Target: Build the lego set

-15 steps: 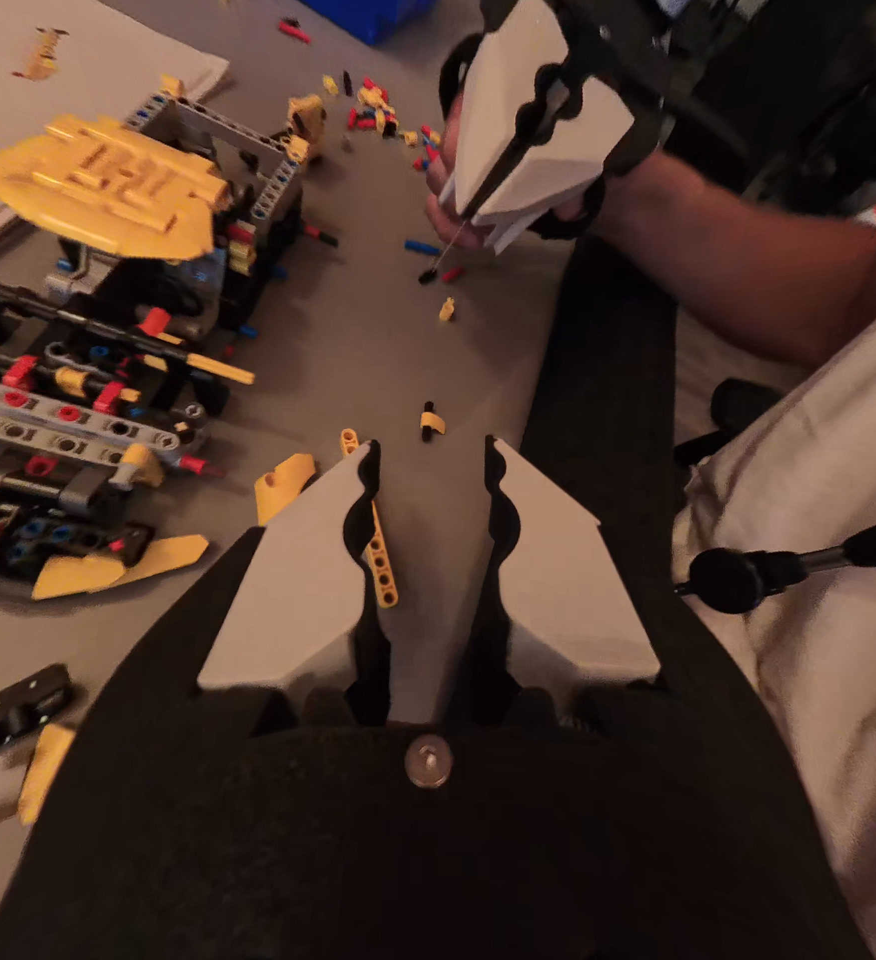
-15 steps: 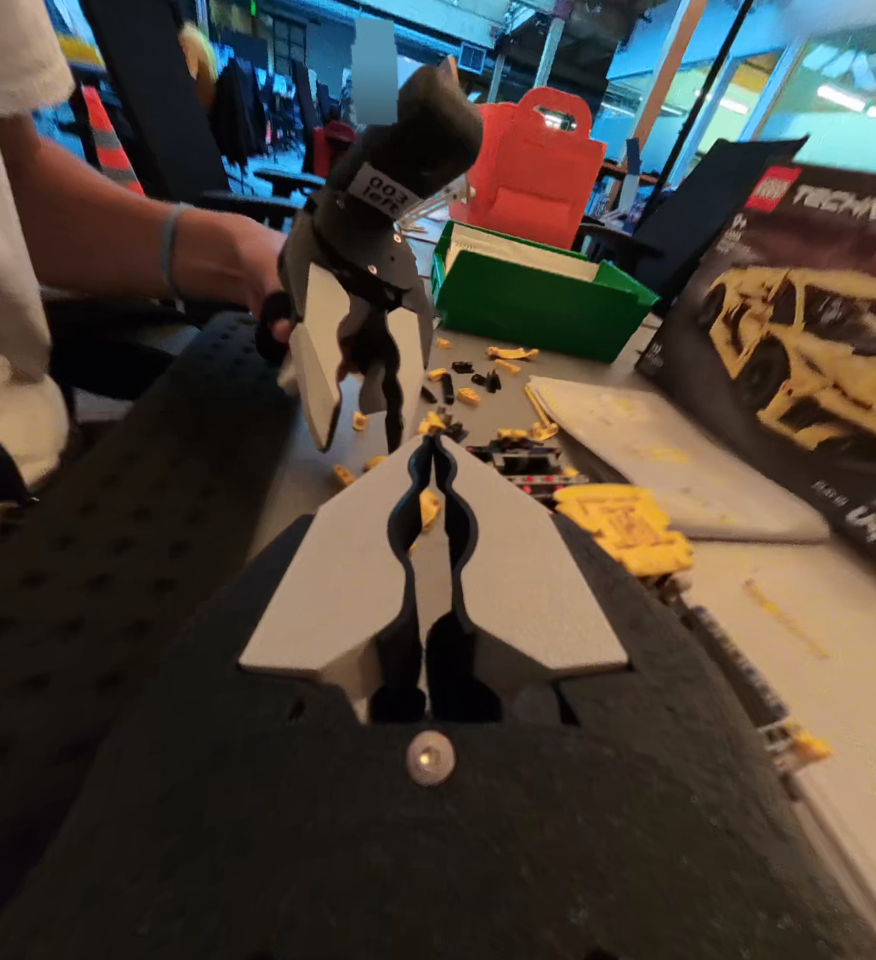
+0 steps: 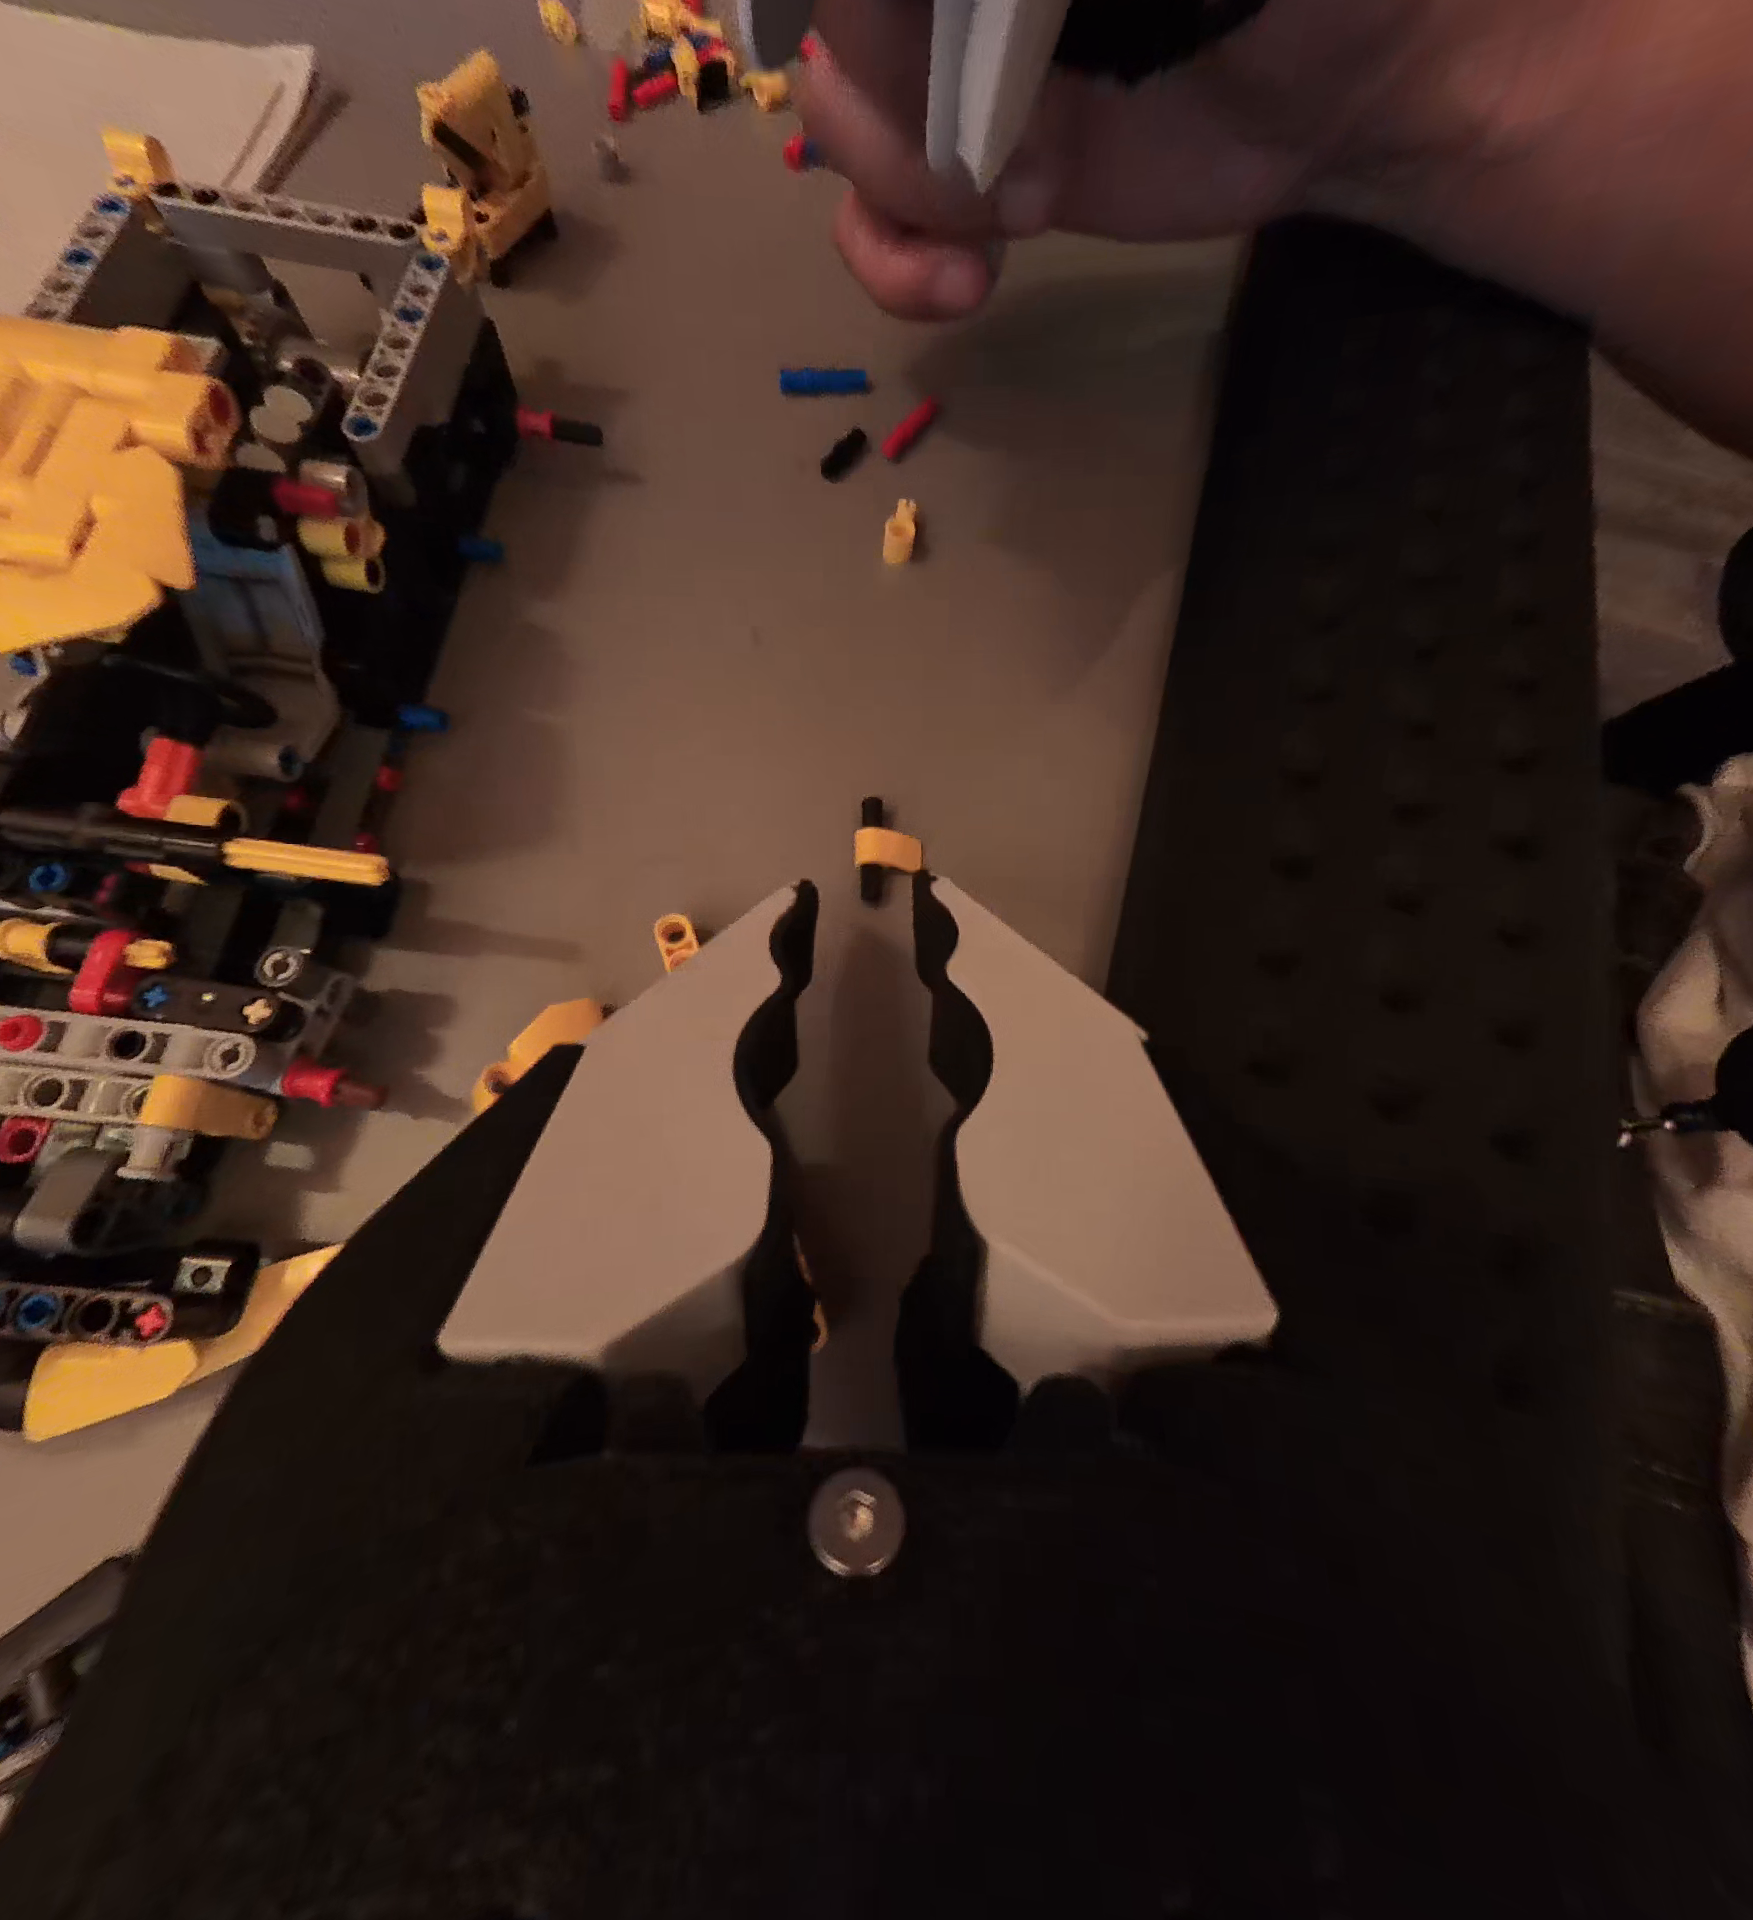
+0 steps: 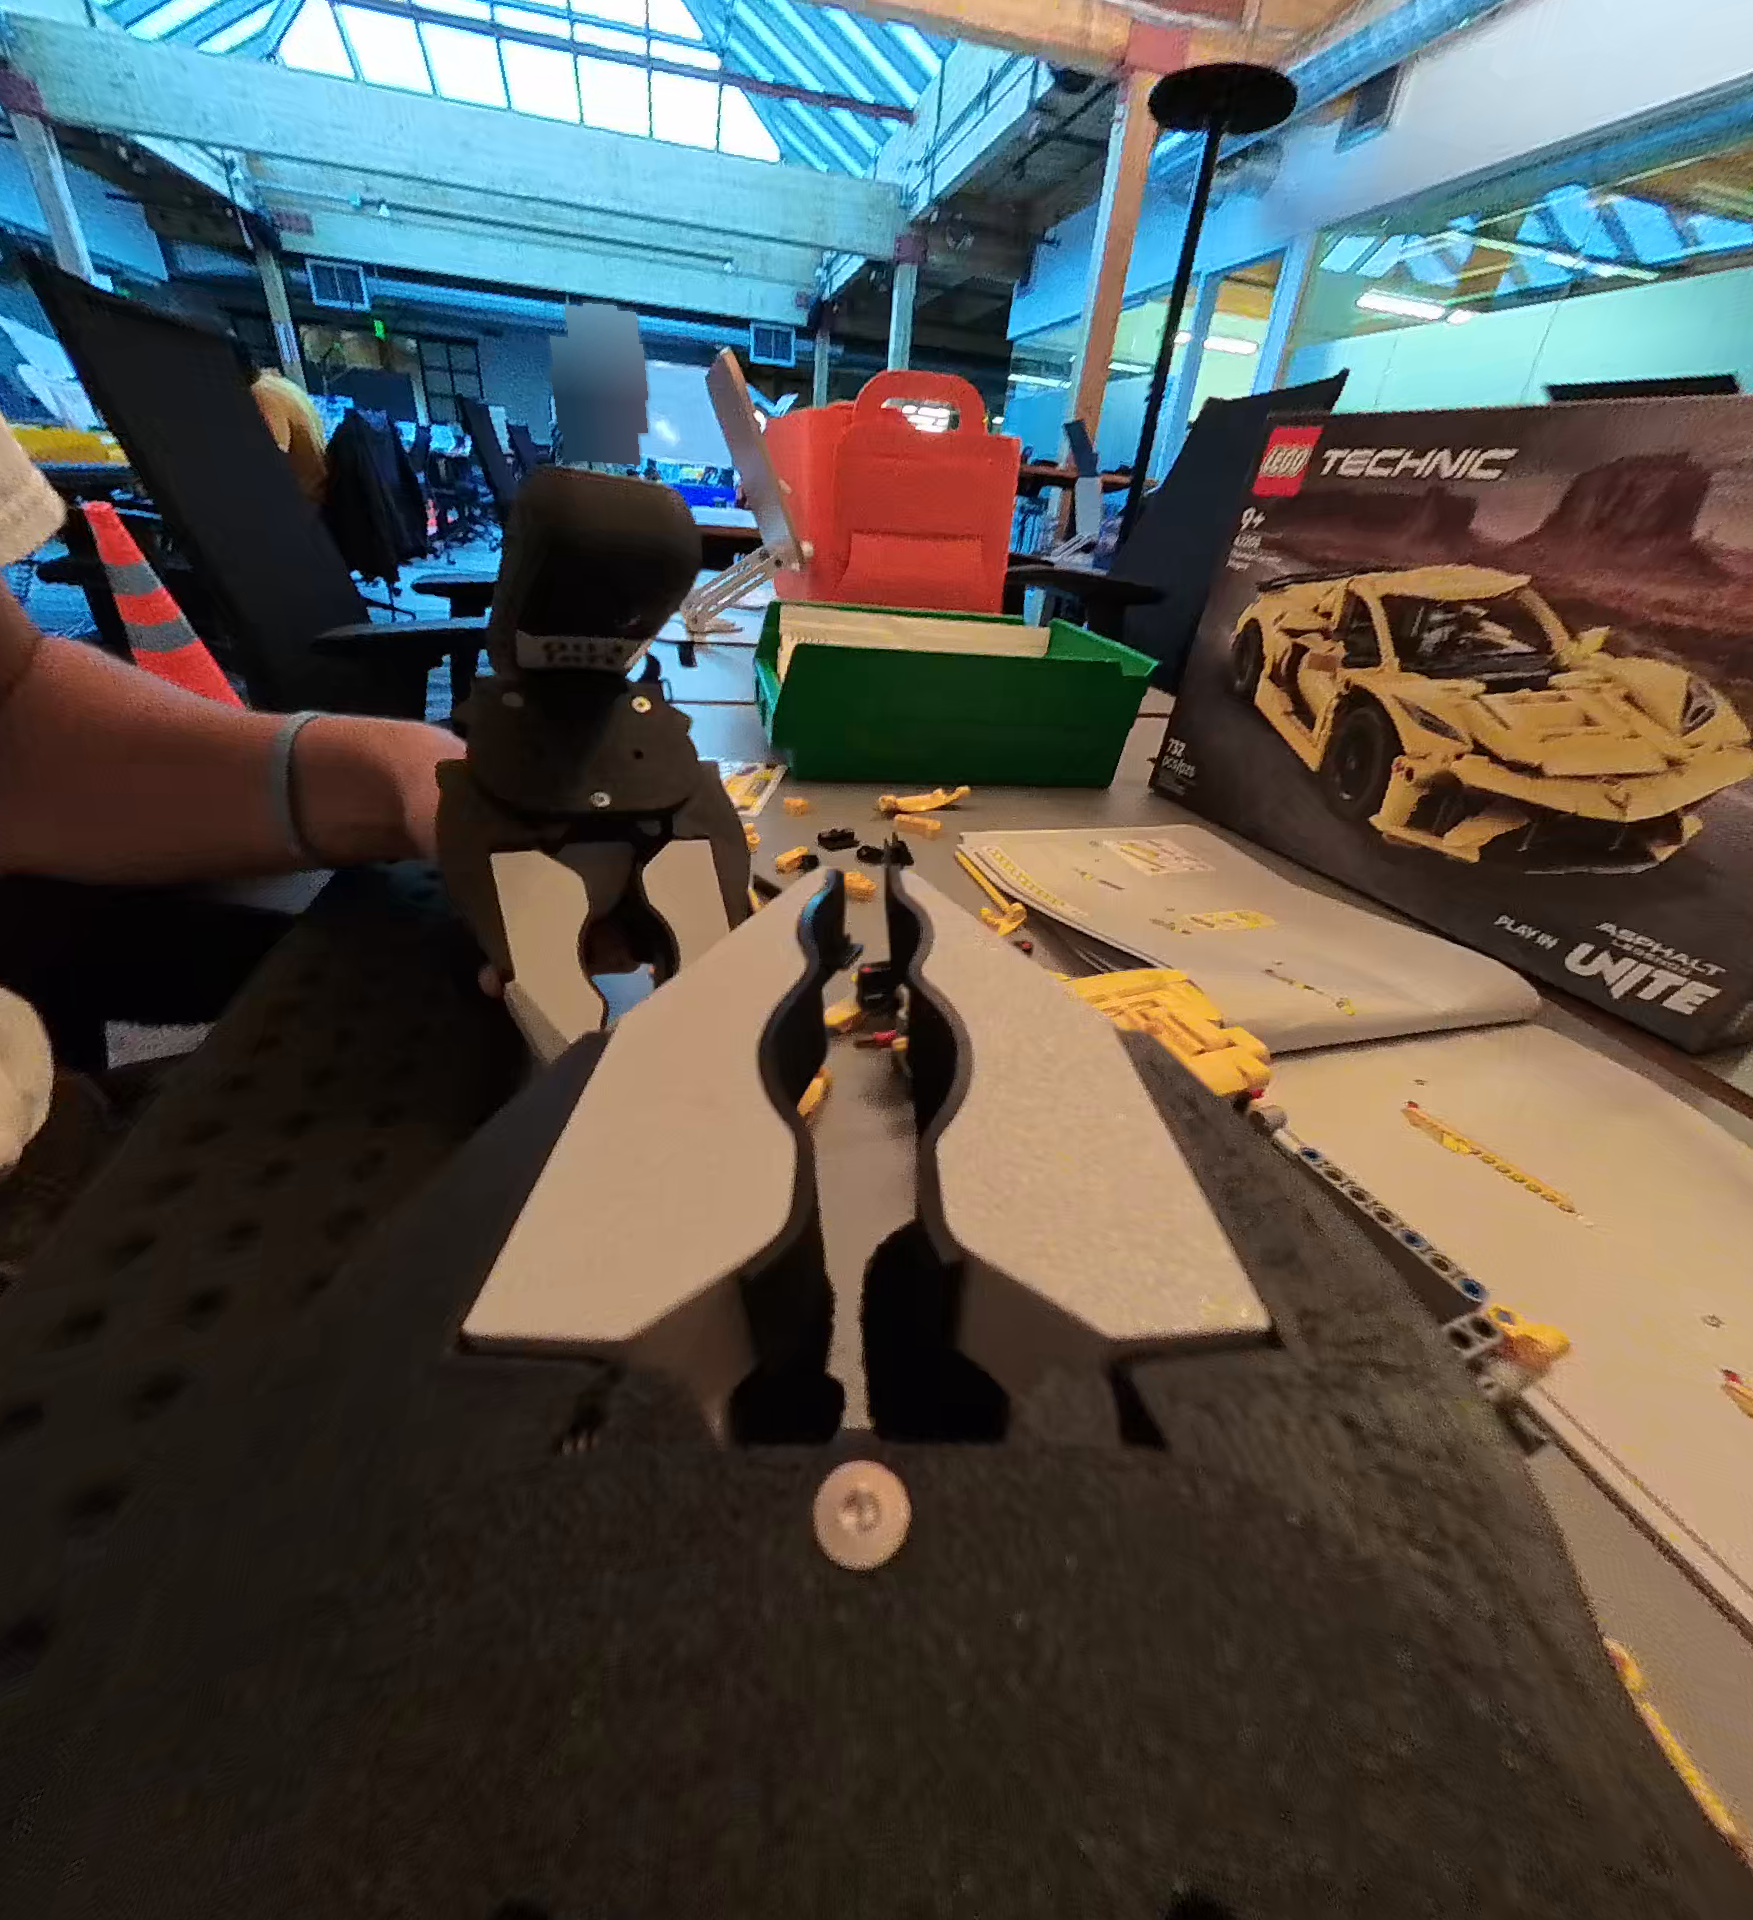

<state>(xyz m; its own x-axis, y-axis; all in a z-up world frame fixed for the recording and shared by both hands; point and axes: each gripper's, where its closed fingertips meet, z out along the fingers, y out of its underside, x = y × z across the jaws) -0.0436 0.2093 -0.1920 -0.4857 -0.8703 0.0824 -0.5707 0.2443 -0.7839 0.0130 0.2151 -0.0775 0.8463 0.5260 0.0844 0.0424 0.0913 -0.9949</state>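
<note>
The part-built car model, black and grey with a yellow panel, lies at the left in the left wrist view. The panel also shows in the right wrist view. My left gripper is open with a narrow gap and holds nothing. Its tips are just short of a black axle with a yellow connector on the table. A yellow beam lies under its fingers. My right gripper has its jaws a small gap apart with nothing seen held. It appears blurred at the top of the left wrist view.
A blue pin, red pin, black pin and yellow connector lie loose ahead. A black perforated mat borders the table's right. The set's box, booklet and green bin stand beyond. There is about 12 cm between the tips of the two grippers.
My left gripper has moved forward to the black axle and its jaws have narrowed. My right gripper's jaws have parted slightly and its view has tilted up.
</note>
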